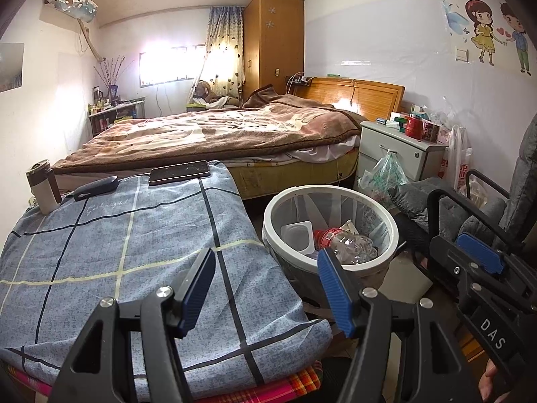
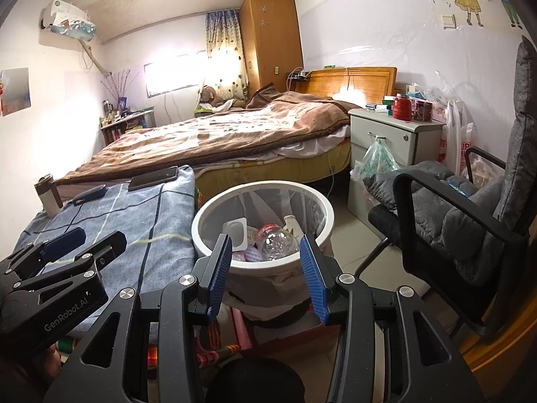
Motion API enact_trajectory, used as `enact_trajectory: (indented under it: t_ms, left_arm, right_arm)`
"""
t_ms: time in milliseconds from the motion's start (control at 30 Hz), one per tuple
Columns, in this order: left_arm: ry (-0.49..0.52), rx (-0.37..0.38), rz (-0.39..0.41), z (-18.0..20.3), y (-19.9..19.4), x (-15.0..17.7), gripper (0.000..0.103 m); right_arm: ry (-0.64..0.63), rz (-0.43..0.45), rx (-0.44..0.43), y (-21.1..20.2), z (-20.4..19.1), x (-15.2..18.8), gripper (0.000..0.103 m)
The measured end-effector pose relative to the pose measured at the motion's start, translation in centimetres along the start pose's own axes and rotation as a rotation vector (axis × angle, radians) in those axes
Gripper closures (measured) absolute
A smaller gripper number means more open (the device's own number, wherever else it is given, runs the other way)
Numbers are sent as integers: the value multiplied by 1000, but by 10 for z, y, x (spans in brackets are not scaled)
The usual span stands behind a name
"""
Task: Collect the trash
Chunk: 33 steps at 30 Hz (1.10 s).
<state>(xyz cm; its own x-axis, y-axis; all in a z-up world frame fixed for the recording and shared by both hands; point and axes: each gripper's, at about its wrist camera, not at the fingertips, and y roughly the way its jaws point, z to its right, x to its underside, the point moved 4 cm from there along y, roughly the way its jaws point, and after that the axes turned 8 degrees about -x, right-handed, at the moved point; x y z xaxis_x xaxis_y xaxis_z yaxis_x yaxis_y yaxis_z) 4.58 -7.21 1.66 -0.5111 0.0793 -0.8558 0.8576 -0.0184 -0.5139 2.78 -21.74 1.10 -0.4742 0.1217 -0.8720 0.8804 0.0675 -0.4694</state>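
Note:
A round white trash bin (image 1: 389,225) (image 2: 214,255) with a clear liner stands on the floor beside the cloth-covered table. Inside lie a clear plastic bottle with a red label (image 1: 345,241) (image 2: 278,241) and a white plastic tub (image 1: 297,231) (image 2: 236,230). My left gripper (image 1: 265,275) is open and empty over the table's right edge, left of the bin. My right gripper (image 2: 266,255) is open and empty, in front of the bin and above its near rim. The right gripper also shows in the left wrist view (image 1: 483,262), and the left one in the right wrist view (image 2: 63,245).
The table under a blue checked cloth (image 1: 117,252) (image 2: 134,231) holds a phone (image 1: 179,172) (image 2: 153,178), a dark case (image 1: 95,188) and a tumbler (image 1: 43,186). A grey padded chair (image 2: 470,201) stands right of the bin. A bed (image 1: 218,134) and a nightstand (image 1: 396,147) lie beyond.

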Motion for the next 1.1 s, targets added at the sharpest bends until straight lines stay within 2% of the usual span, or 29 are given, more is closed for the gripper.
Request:
enact_trajectory:
  t_ms: [1100]
  left_arm:
    - [3,-11,4,-1,0,1,37]
  right_arm:
    - [4,-3,-1,2,-6,4,58]
